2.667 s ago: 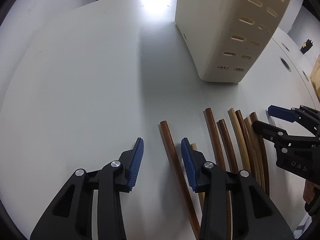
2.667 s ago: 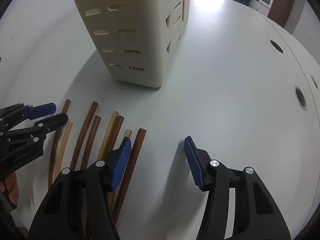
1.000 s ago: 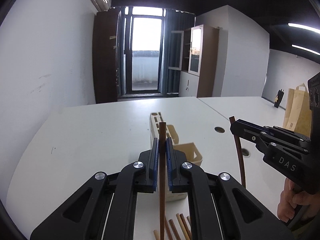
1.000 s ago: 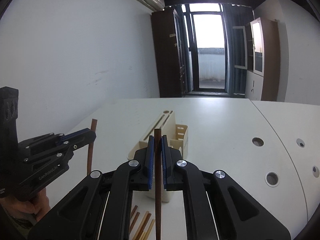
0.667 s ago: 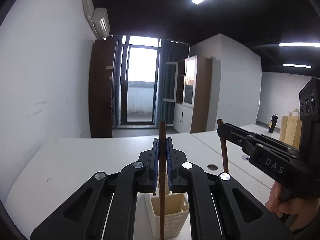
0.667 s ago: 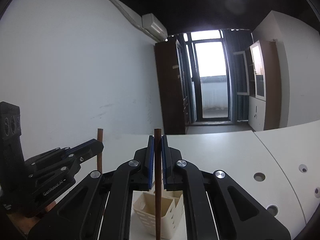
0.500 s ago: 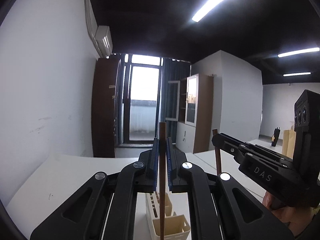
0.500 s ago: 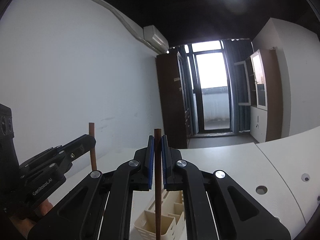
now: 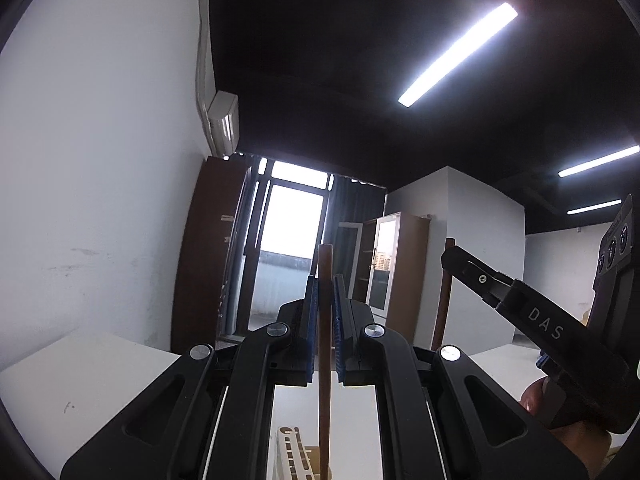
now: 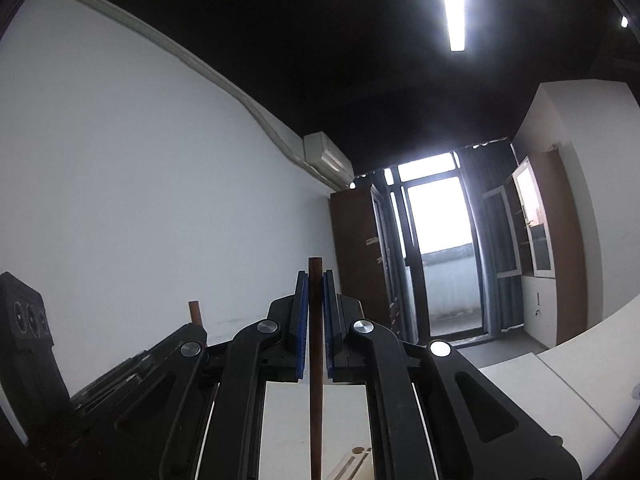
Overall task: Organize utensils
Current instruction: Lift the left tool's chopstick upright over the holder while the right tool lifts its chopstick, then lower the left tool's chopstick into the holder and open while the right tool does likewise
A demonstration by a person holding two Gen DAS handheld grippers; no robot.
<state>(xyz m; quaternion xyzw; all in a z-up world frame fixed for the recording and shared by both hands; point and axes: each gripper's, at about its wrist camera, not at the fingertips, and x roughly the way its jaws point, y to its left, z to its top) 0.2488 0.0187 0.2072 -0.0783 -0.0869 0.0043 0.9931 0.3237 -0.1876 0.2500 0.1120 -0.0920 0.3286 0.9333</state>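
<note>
My left gripper (image 9: 325, 280) is shut on a dark brown wooden stick (image 9: 325, 368) and holds it upright, high above the table. Its lower end hangs over the top of the cream utensil holder (image 9: 294, 458) at the bottom edge. My right gripper (image 10: 315, 278) is shut on a second brown stick (image 10: 315, 392), also upright. The holder's top (image 10: 354, 464) shows just below it. Each gripper appears in the other's view, the right one (image 9: 450, 254) to the right, the left one (image 10: 196, 322) to the left. The sticks left on the table are out of view.
The white table (image 9: 80, 384) lies below, with more tabletop at the right (image 10: 560, 392). Both cameras tilt up at the ceiling lights (image 9: 456, 54), the white wall, the balcony door (image 9: 288, 256) and the wooden cabinets (image 10: 540, 248).
Both grippers have risen and tilted further upward with their sticks. The holder has sunk to the bottom edge of both views. Earlier, both grippers were open over the sticks on the table.
</note>
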